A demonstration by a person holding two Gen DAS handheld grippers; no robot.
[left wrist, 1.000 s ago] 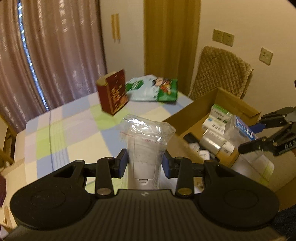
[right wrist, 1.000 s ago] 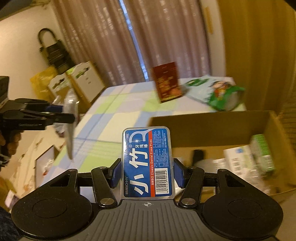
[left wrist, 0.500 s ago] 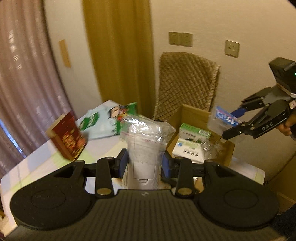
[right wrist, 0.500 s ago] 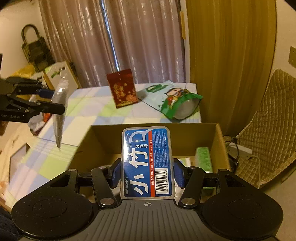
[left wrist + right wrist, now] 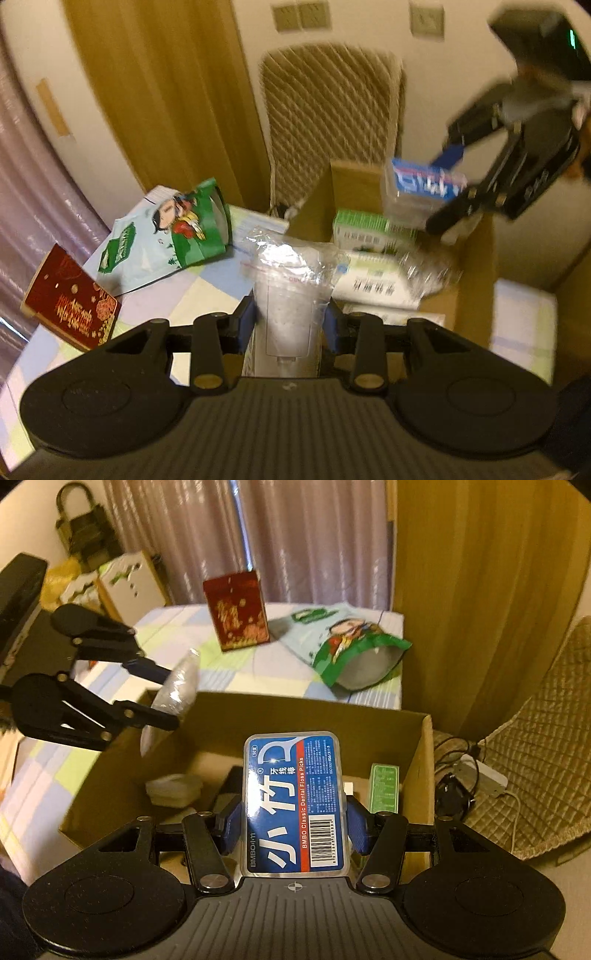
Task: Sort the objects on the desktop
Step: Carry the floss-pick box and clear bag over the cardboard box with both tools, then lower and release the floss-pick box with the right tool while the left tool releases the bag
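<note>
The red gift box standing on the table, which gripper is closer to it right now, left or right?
Left. The left gripper, holding a plastic-wrapped item, hangs at the table-side edge of the cardboard box, nearer the red gift box. The right gripper is over the box's far side.

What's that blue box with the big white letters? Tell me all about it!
The floss pick box is a flat, clear plastic case with rounded corners and a blue label: white Chinese characters, a red stripe reading "BMBO Classic Dental Floss Picks", a barcode. The right gripper clamps its sides, holding it upright over the open cardboard box.
</note>
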